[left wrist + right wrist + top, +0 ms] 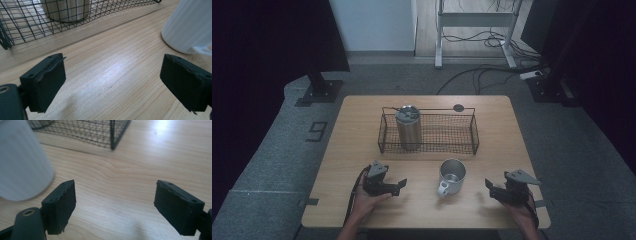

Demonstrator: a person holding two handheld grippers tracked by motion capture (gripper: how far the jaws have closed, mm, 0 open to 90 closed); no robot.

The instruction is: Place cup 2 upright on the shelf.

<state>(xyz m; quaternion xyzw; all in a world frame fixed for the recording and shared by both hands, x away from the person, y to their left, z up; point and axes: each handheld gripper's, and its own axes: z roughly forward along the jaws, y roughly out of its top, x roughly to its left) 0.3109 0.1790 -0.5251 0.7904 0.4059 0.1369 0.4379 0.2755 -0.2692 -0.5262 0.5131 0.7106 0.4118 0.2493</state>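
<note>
A white mug [452,175] with its handle towards the front stands upright on the wooden table [357,130], between my two grippers. Behind it, a black wire basket [428,148] holds a steel tumbler [408,127] with a lid, standing at the basket's left end. My left gripper [399,186] rests low at the front left, open and empty, its jaws pointing right. In the left gripper view the mug [187,27] is beyond the right jaw. My right gripper [489,186] is at the front right, open with nothing between its jaws, and the mug [20,162] shows blurred beside its left jaw.
A small dark round disc [458,107] lies on the table behind the basket. Bare wood stretches on both sides of the basket and along the front edge. Beyond the table are grey floor, cables and a desk frame [472,20].
</note>
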